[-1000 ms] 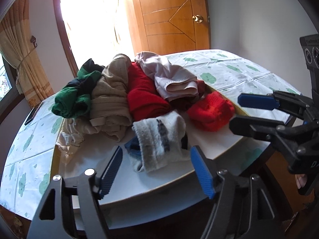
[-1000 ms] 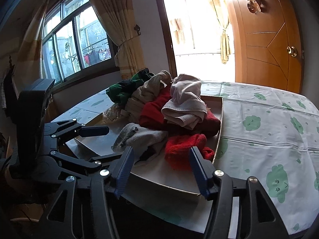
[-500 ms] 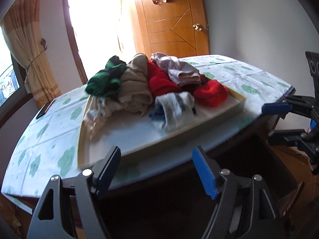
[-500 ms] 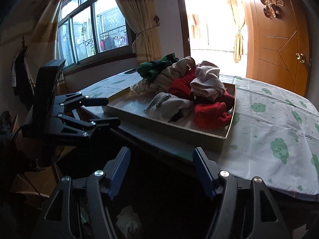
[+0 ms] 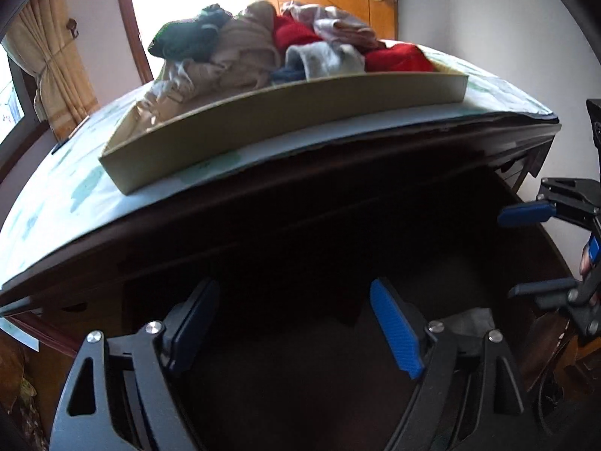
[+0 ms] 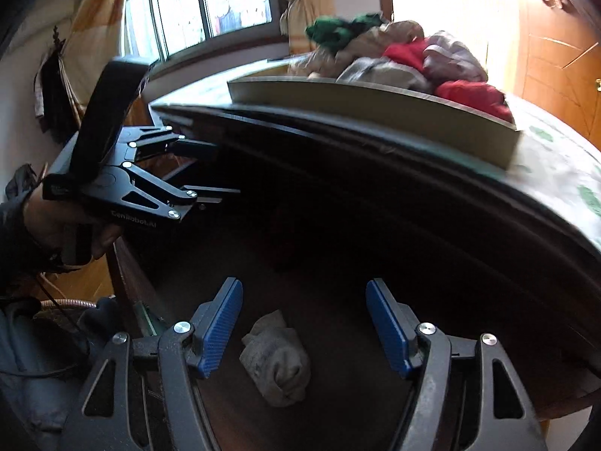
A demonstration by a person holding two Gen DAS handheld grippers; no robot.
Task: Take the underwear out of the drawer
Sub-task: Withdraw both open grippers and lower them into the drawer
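Both grippers hang below the table edge, in front of a dark open drawer [image 6: 338,233]. A rolled grey garment [image 6: 276,357] lies on the drawer's wooden floor, seen between the fingers of my right gripper [image 6: 303,283], which is open; the pads do not touch it. My left gripper [image 5: 293,289] is empty with its jaws opening, facing the dark drawer [image 5: 300,248]. In the right wrist view the left gripper [image 6: 225,169] reaches in from the left. In the left wrist view the right gripper [image 5: 507,255] is at the right edge.
On the tabletop above stands a shallow beige tray [image 5: 300,112] holding a pile of clothes [image 5: 263,45], green, beige, red, grey and pink. The table cover [image 6: 556,173] has green prints. A hand [image 6: 75,233] holds the left gripper. Window, curtains and wooden door lie behind.
Both grippers have sunk from above the tray to below the table edge, so the dark drawer now fills the views. The grey garment in the drawer has come into sight.
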